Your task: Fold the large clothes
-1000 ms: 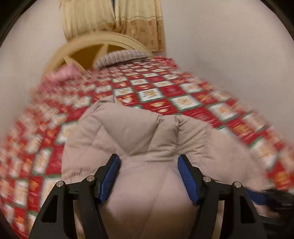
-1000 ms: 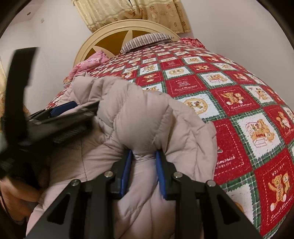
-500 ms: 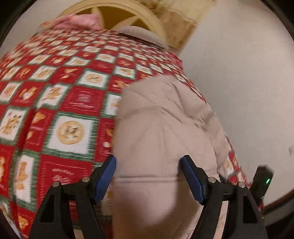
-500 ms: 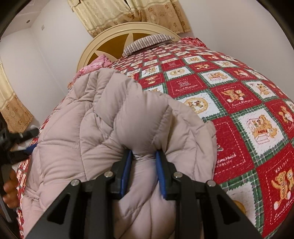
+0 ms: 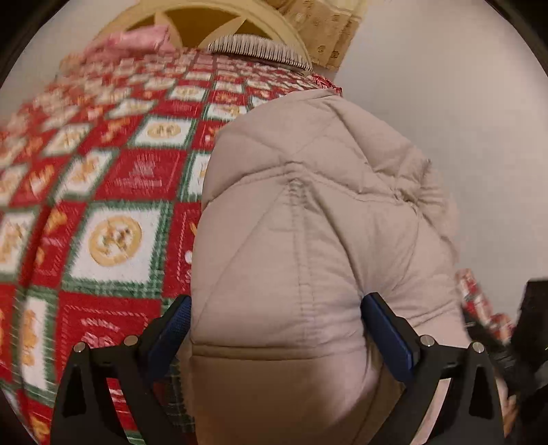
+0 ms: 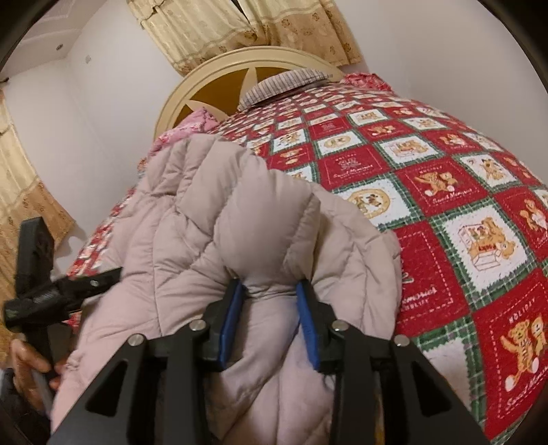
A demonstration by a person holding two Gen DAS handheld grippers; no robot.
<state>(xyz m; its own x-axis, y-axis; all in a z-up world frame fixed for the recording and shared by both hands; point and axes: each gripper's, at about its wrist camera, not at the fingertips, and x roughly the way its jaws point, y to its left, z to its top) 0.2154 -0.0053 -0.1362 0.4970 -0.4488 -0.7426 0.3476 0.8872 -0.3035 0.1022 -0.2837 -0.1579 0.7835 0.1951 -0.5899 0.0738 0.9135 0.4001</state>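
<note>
A beige quilted puffer jacket [image 5: 308,222] lies bunched on a red and green teddy-bear quilt [image 5: 113,212] on the bed. My left gripper [image 5: 277,328] is open, its blue pads [image 5: 171,328] wide apart around a thick bulge of the jacket's hem end. My right gripper [image 6: 270,318] is shut on a pinched fold of the jacket [image 6: 239,212], with the fabric puffing out above the pads [image 6: 233,315]. The left gripper also shows in the right wrist view [image 6: 61,294] at the jacket's left side.
A cream arched headboard [image 6: 246,68] and a striped pillow [image 6: 287,82] stand at the far end of the bed. A pink cloth [image 6: 195,123] lies near the headboard. A white wall [image 5: 462,119] runs along the bed's right side. Yellow curtains [image 6: 239,24] hang behind.
My left gripper swung off the top of the jacket to its left end and stayed open. The right gripper has kept its hold and barely moved.
</note>
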